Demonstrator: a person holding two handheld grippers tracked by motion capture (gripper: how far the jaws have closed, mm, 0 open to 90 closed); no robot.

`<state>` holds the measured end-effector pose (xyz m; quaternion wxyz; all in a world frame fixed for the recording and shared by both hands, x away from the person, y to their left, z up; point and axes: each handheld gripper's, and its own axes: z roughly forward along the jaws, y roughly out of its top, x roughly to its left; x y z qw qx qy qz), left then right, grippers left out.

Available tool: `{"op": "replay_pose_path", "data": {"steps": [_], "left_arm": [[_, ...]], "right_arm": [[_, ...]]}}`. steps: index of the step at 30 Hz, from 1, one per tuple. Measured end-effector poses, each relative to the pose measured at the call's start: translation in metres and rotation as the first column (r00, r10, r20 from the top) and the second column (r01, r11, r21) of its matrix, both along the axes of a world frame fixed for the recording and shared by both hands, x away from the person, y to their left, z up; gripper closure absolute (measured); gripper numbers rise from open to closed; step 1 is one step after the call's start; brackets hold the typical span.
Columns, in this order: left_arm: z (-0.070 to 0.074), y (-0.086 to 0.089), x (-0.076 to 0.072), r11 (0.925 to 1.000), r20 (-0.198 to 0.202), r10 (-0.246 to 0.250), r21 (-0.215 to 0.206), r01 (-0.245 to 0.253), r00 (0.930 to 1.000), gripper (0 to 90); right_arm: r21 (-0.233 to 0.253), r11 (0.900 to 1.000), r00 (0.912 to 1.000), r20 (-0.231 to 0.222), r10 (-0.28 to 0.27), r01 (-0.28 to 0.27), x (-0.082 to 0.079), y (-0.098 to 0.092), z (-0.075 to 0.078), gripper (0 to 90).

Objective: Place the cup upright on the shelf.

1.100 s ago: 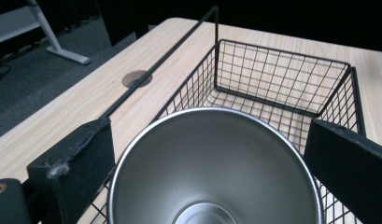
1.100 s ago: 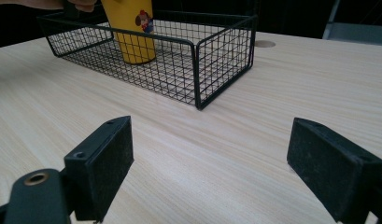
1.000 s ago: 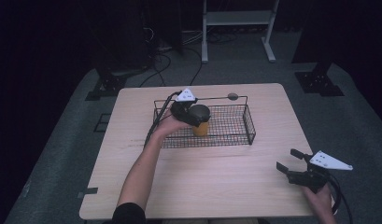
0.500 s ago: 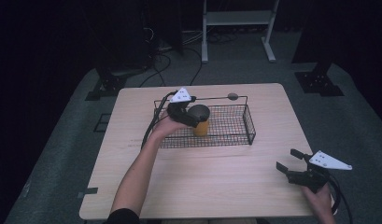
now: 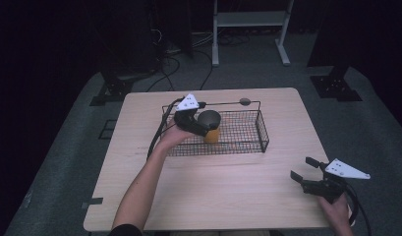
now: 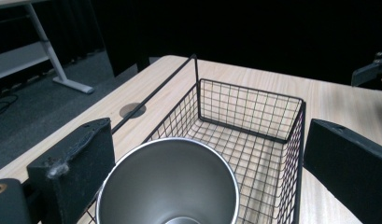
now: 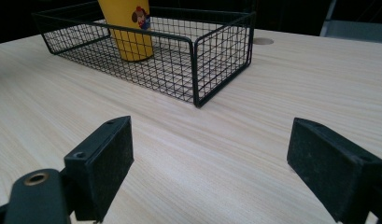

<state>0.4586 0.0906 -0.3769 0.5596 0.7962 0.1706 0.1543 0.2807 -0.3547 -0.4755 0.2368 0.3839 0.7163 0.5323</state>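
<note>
Black wire basket (image 5: 238, 132) is my landmark, mid-table in the high view; the yellow cup (image 5: 212, 135) stands inside its left part, my left gripper (image 5: 201, 129) at it, its jaw tips hard to make out there; my right gripper (image 5: 304, 169) sits well clear, near the table (image 5: 228, 196) edge, bare wood between. In the left gripper view the cup's steel mouth (image 6: 167, 184) lies between jaws spread apart, left pad just beside the rim; the cup's base is cut off. Right gripper view: jaws wide apart on nothing; the cup's top is cut off.
</note>
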Motion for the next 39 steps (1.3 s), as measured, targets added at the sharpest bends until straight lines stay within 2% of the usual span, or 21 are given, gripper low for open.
{"op": "replay_pose_path", "data": {"steps": [10, 12, 23, 39], "left_arm": [[0.0, 0.004, -0.013, 0.9998, 0.008, -0.011, -0.016, 0.011, 0.9999, 1.4], [0.001, 0.006, -0.015, 0.9997, 0.022, -0.009, -0.023, 0.009, 0.9997, 1.4], [0.0, 0.009, -0.032, 0.9987, 0.041, -0.022, -0.045, 0.024, 0.9989, 1.4], [-0.009, 0.017, -0.054, 0.9973, 0.053, -0.018, -0.07, 0.022, 0.9984, 1.4]], "right_arm": [[0.0, 1.0, 1.0, -0.001, 0.001, -0.001, 0.0, 0.0, 0.0, 13.5], [0.0, 1.0, 1.0, -0.001, 0.001, -0.001, 0.0, 0.0, 0.0, 13.5], [-0.002, 1.0, 1.0, -0.002, 0.002, -0.002, 0.0, 0.0, 0.0, 13.5], [-0.005, 1.0, 1.0, -0.003, 0.0, 0.0, 0.0, 0.001, 0.0, 13.5]]}}
